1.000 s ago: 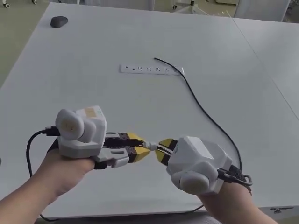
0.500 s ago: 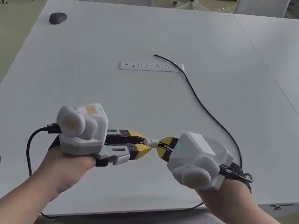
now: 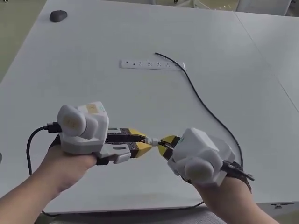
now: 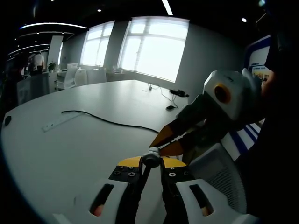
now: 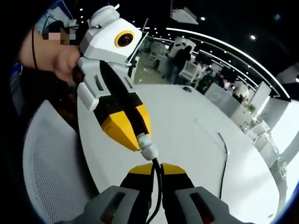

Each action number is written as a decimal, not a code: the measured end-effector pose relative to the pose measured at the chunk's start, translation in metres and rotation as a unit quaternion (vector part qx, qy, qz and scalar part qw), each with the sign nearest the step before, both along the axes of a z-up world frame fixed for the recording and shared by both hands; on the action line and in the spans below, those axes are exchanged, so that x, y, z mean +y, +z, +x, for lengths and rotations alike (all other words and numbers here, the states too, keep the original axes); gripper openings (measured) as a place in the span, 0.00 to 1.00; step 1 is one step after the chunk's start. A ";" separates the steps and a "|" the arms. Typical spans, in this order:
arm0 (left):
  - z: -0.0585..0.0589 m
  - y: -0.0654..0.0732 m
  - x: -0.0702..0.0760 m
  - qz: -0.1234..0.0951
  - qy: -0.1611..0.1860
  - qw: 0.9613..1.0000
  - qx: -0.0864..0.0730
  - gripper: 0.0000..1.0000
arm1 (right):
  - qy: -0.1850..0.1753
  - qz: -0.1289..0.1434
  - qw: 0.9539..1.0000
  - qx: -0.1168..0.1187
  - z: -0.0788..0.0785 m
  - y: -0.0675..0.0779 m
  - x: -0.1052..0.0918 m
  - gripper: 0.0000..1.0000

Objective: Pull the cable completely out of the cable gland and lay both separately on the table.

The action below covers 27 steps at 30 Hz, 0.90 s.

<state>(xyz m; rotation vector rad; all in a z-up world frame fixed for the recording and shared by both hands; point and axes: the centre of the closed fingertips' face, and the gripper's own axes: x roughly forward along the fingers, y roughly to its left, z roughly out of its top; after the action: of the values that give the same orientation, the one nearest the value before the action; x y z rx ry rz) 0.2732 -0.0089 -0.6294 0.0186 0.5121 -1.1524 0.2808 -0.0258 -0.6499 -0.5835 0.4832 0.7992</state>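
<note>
the left gripper [image 3: 144, 142], held in the person's left hand [image 3: 65, 165], has its yellow-tipped jaws closed on the small white cable gland [image 3: 152, 141], which sits right at the jaw tips. in the left gripper view the gland's rounded end pokes out between those two tips. facing it tip to tip, the right gripper [image 3: 163, 144] is pinched tight on the thin black cable [image 5: 159, 189]. in the right gripper view the cable runs back down the narrow slot between its jaws, and its forward end goes into the gland, so the two are joined. the gland lies in the short gap between the two grippers, gripped by the left one's tips and just beside the right one's, held in the air above the near part of the white table [image 3: 93, 70]. further out on the table a white power strip [image 3: 152, 65] lies flat, and a black cord [image 3: 201, 100] curves from beside its right end toward the near edge by the right hand [image 3: 222, 198]. a dark mouse [image 3: 58, 16] sits well apart near the far left corner. a white mesh chair [image 5: 42, 154] shows beside the table in the right gripper view.
</note>
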 end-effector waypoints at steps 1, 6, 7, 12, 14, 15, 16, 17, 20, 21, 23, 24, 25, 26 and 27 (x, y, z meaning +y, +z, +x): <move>0.000 0.000 0.000 0.000 0.000 1.000 0.000 0.15 | -0.001 0.002 1.000 0.001 0.000 0.000 0.000 0.00; 0.002 0.002 0.001 -0.004 0.005 1.000 -0.001 0.15 | -0.020 0.010 1.000 0.011 0.003 -0.001 -0.006 0.00; 0.002 0.002 0.001 -0.003 0.005 1.000 -0.001 0.15 | -0.024 0.010 1.000 0.013 0.003 -0.002 -0.008 0.00; 0.002 0.002 0.003 -0.001 0.006 1.000 -0.002 0.15 | -0.045 0.015 0.998 0.028 0.005 -0.011 -0.020 0.00; 0.002 0.001 0.003 -0.001 0.007 1.000 -0.001 0.15 | -0.064 0.034 0.997 0.042 0.006 -0.014 -0.024 0.00; 0.002 0.001 0.004 -0.001 0.007 1.000 -0.002 0.15 | -0.069 0.034 0.996 0.045 0.007 -0.016 -0.028 0.00; 0.002 0.001 0.004 -0.002 0.008 1.000 -0.002 0.15 | -0.075 0.035 0.995 0.051 0.007 -0.019 -0.031 0.00; 0.001 0.002 0.004 -0.002 0.008 1.000 -0.001 0.15 | -0.083 0.038 0.994 0.057 0.008 -0.022 -0.034 0.00; 0.001 0.001 0.004 0.000 0.007 1.000 -0.003 0.15 | -0.103 0.050 0.991 0.075 0.009 -0.030 -0.040 0.00; 0.001 0.001 0.004 0.000 0.006 1.000 -0.004 0.15 | -0.119 0.071 0.986 0.092 0.008 -0.032 -0.040 0.00; 0.001 0.000 0.002 0.003 0.005 1.000 -0.006 0.15 | -0.148 0.111 0.975 0.122 0.010 -0.034 -0.041 0.00; 0.001 0.000 0.002 0.006 0.004 1.000 -0.009 0.15 | -0.154 0.098 0.976 0.121 0.013 -0.037 -0.047 0.00; 0.001 0.000 0.002 0.005 0.005 1.000 -0.009 0.15 | -0.159 0.098 0.974 0.126 0.014 -0.040 -0.048 0.00; 0.002 0.001 0.002 0.003 0.006 1.000 -0.008 0.15 | -0.173 0.118 0.967 0.145 0.013 -0.042 -0.047 0.00; 0.002 0.001 0.002 0.004 0.007 1.000 -0.009 0.15 | -0.182 0.127 0.963 0.152 0.013 -0.043 -0.048 0.00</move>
<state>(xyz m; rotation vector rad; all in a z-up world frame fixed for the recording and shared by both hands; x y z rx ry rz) 0.2754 -0.0067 -0.6288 0.0323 0.4999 -1.1360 0.2943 -0.0741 -0.6925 -0.1222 0.7328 0.5865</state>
